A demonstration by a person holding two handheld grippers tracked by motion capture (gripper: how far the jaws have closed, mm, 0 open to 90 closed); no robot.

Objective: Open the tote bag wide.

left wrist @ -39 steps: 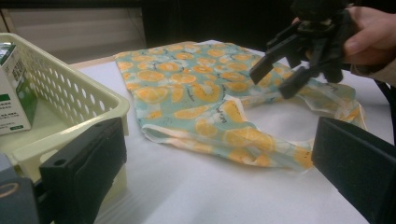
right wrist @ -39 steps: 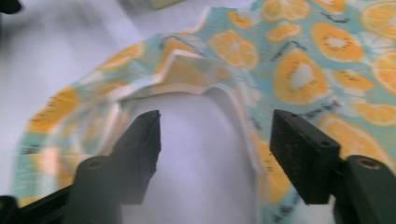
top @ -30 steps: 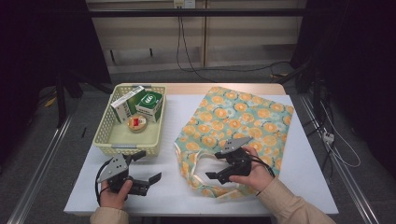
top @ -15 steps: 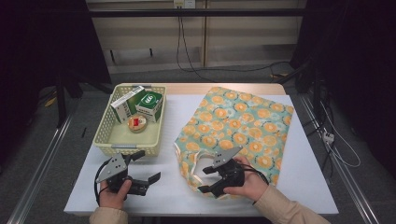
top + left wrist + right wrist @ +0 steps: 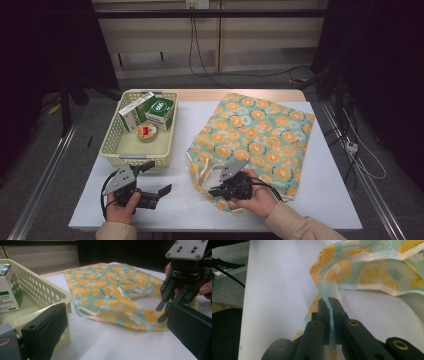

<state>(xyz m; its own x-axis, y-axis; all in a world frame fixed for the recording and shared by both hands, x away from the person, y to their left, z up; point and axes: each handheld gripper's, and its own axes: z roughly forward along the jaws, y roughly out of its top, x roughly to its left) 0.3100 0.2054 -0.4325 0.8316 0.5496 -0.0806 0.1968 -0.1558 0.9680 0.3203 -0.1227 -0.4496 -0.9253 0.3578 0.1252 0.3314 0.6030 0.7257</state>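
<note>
Right tongs (image 5: 329,302) pinching orange-print bag's (image 5: 260,135) handle; left tongs (image 5: 159,177) spread, idle on worktop (image 5: 180,200). Step: opening bag. Next, likely: lift handle.

So on the worktop (image 5: 320,165) you've got the basket (image 5: 112,150) sitting at the back left with two boxes (image 5: 161,112) standing side by side along its far wall and a little round tin (image 5: 146,132) lying just in front of them. The cloth bag (image 5: 260,135) is spread flat to the right of the basket, not touching it. Left claw (image 5: 159,177) sits in front of the basket near the front edge, right claw (image 5: 215,191) is at the bag's near left corner
</note>
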